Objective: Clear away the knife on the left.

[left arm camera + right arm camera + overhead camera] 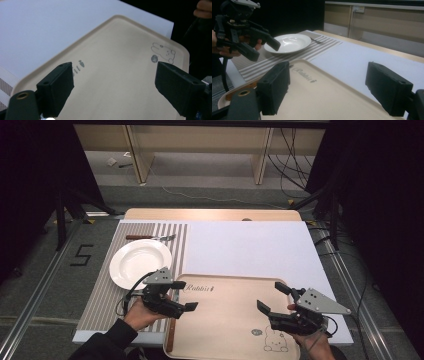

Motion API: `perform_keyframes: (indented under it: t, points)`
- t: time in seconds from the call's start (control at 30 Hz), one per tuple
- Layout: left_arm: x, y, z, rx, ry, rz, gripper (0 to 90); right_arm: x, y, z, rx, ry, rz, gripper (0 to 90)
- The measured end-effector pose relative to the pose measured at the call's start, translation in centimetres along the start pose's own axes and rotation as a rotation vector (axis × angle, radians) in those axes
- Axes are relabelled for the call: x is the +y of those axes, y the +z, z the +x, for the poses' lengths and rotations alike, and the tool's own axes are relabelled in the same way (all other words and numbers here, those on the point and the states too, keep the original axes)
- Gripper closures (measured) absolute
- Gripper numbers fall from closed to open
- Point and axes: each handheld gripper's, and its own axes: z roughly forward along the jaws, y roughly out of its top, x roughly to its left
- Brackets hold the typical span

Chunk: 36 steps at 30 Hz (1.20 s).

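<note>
Nearest the person, the beige plastic tray with the rabbit drawing (225,320) lies flat on the white table (250,245), and a brown-handled utensil (171,335) rests along its left rim, apparently just set down. The left tongs (184,296) hang released above that rim with nothing between the jaws, while the right tongs (272,299) wait released and empty over the tray's right part. Farther off, the round white ceramic plate (140,262) sits on the grey-striped placemat (100,300) with a fork (150,237) beyond it, laid as a place setting.
</note>
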Motion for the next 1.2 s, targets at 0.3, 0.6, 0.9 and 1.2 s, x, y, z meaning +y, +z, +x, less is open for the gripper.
perform_keyframes:
  t: [0.3, 0.6, 0.9, 1.2]
  points:
    - [-0.3, -2.1, 0.3, 0.027, -0.008, -0.170, 15.2, 0.0, 0.0, 0.0, 0.000, -0.002, 0.002, 20.9]
    - [-1.3, -3.1, 0.3, 0.035, -0.040, -0.215, 15.2, 0.0, 0.1, 0.1, -0.001, -0.001, 0.003, 20.9]
    - [-2.7, -4.4, 0.1, 0.083, -0.055, -0.265, 14.6, 0.0, 0.1, 0.1, 0.001, -0.002, 0.004, 20.8]
    - [-3.2, -4.8, -0.5, 0.112, -0.053, -0.280, 13.6, 0.0, 0.1, 0.1, 0.003, -0.001, 0.004, 20.8]
